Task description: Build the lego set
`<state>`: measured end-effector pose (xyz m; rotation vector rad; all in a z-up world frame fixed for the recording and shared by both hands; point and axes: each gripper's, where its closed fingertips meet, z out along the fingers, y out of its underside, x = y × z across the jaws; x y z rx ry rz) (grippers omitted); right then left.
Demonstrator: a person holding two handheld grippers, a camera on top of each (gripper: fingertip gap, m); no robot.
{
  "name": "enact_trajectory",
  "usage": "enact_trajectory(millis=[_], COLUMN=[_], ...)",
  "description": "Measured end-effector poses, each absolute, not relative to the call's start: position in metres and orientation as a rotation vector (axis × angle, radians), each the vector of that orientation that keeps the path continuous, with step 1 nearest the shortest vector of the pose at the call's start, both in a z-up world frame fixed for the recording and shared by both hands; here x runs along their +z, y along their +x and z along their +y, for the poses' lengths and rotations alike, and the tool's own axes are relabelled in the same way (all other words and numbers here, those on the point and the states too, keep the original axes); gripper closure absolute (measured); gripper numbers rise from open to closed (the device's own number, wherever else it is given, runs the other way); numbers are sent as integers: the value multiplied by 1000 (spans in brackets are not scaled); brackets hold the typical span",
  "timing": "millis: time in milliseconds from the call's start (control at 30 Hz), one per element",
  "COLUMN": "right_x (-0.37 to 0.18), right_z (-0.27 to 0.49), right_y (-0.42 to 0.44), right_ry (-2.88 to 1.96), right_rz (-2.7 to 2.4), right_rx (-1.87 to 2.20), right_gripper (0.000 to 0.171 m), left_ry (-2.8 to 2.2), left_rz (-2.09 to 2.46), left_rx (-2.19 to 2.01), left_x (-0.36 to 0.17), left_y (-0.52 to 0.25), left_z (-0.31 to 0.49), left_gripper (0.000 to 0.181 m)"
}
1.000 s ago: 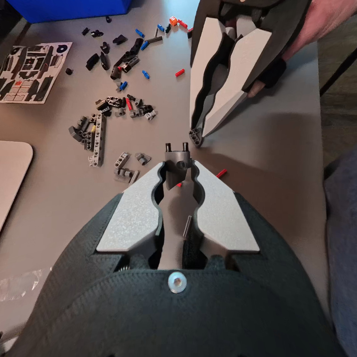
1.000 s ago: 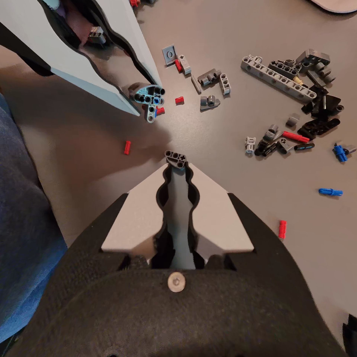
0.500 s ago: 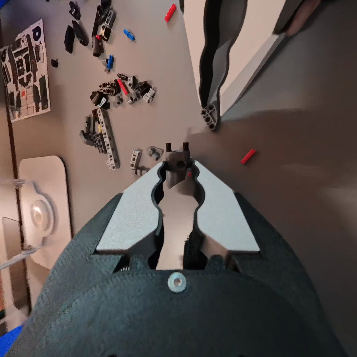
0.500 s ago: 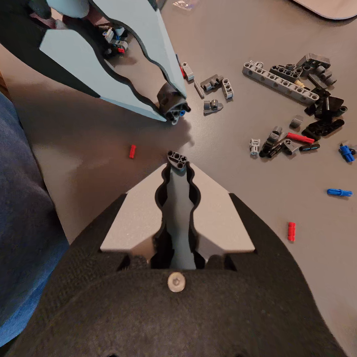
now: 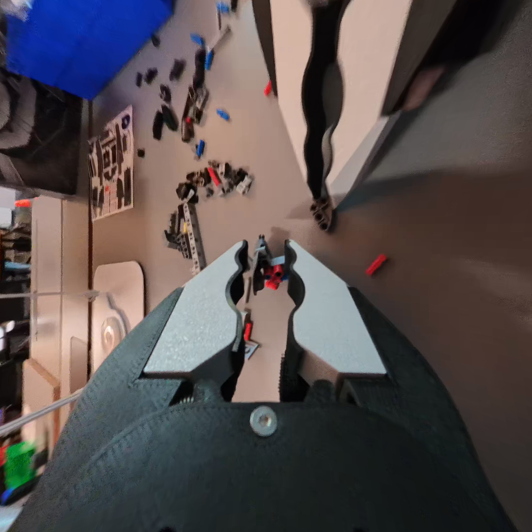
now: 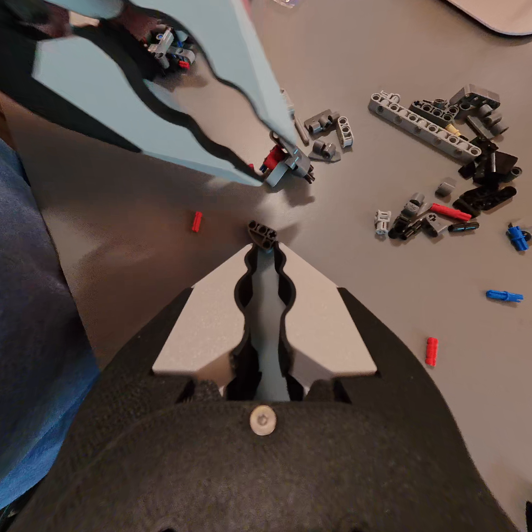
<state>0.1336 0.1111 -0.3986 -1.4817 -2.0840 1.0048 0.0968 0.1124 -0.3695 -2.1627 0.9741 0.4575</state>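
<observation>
Dark-grey connector (image 6: 261, 235): nearest thing in the right wrist view, a small holed piece pinched at the very tip of the right gripper (image 6: 263, 244), whose jaws are pressed onto it.
Risk, right side: the hold is on one corner only, so I judge the connector could pivot or pop out if pushed hard against a pin.
Sub-assembly (image 5: 266, 267): grey, black, red and a touch of blue, with short black pins at its far end; it sits tilted between the fingers of the left gripper (image 5: 266, 250).
Left jaws: they look parted wider than the piece and the view is blurred, so I cannot tell whether they grip it or have let go.
Risk, left side: if the hold is loose, the sub-assembly may drop to the table (image 6: 374, 316) or twist, and holes and pins will not line up.
Gap: the two held pieces are near each other but apart, not yet mated.
Red pin (image 6: 197, 221): loose on the table just beside the right tip; a sweep could knock it off toward the person's lap.
Long grey beam (image 6: 423, 126): farther off with a heap of loose black and grey parts.
Sticker sheet (image 5: 110, 167): farthest, by the blue box (image 5: 83, 40).
</observation>
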Motion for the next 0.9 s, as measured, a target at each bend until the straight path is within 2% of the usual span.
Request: enact_trajectory(millis=[333,633,900], right_x=[-397,-396,-392], right_z=[108,108,108], right_y=[133,131,131], right_ry=[-1465,-1475,-1230], right_rz=[-2110,-2117,-2230], right_rx=[1047,1085,1006], right_gripper=[164,168,149], left_ry=[-2260,-2300,-2338], left_rz=[1004,925,851], left_rx=[268,210,19], left_x=[-394,-399,-399], left_y=[130,130,131], left_z=[104,106,106], left_gripper=[171,173,175])
